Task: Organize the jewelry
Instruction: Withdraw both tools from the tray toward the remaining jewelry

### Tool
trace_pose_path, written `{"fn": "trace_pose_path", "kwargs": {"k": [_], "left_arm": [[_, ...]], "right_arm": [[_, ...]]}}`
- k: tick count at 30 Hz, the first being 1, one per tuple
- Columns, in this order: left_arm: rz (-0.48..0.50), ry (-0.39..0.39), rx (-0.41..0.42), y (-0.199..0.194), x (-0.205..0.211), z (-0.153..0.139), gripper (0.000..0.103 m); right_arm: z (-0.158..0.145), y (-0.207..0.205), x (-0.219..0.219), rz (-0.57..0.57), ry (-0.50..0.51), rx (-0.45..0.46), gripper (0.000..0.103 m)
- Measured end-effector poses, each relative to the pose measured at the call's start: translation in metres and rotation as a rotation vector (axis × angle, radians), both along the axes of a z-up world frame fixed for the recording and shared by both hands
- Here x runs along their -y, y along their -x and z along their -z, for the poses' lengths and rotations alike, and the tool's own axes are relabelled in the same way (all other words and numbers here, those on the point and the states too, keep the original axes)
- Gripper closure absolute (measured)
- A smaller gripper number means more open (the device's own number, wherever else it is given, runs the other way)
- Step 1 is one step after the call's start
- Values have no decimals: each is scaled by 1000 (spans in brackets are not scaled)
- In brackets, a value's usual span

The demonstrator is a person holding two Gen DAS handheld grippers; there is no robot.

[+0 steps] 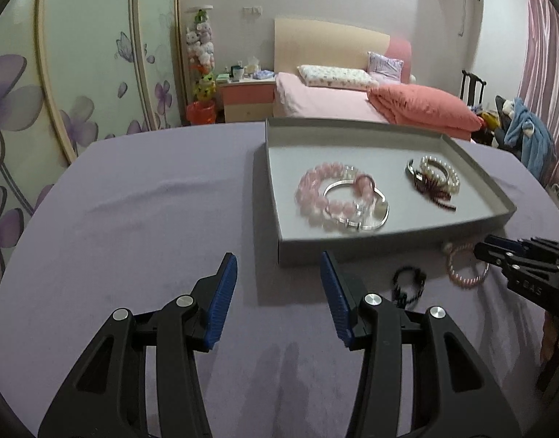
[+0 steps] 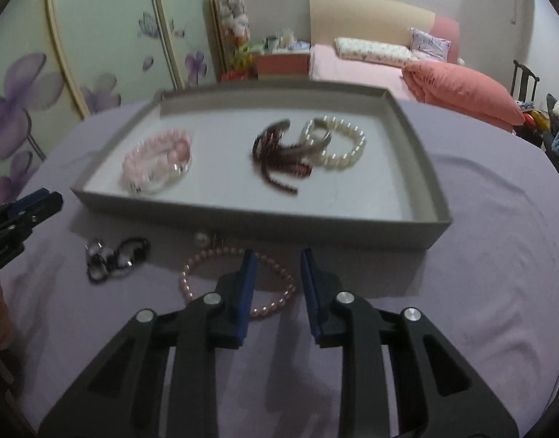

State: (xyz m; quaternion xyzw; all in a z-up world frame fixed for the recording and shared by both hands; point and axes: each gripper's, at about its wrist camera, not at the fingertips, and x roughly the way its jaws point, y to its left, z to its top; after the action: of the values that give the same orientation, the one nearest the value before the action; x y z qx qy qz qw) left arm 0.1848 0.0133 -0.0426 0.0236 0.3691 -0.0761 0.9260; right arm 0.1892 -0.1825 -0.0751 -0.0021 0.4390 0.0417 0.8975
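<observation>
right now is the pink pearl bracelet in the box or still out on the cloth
Out. The pink pearl bracelet lies on the purple cloth in front of the grey box, under the open right gripper.

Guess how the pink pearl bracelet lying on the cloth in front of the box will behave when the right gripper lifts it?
The pink pearl bracelet is a loop of small strung beads, so it will probably sag rather than hold its ring shape. The glossy round beads may slip between the right gripper's open pads. It looks light; pushed, it would likely drag on the purple cloth.
</observation>
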Motion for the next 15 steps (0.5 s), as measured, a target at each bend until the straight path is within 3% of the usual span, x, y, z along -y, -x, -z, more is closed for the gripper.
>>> {"fn": "trace_pose_path", "kwargs": {"k": [3,6,9,15], "left_arm": [[9,-12,-6,2,-1,2,54],[19,-23,-15,1,4,4,54],[41,-36,-26,3,9,8,54],[112,-69,-32,9,28,12,54]], "right_arm": [[3,4,-3,-6,46,8,79],[2,10,-4,-14,65,5,95],[1,17,3,17,115,16,95],[3,15,27,98,74,9,95]]}}
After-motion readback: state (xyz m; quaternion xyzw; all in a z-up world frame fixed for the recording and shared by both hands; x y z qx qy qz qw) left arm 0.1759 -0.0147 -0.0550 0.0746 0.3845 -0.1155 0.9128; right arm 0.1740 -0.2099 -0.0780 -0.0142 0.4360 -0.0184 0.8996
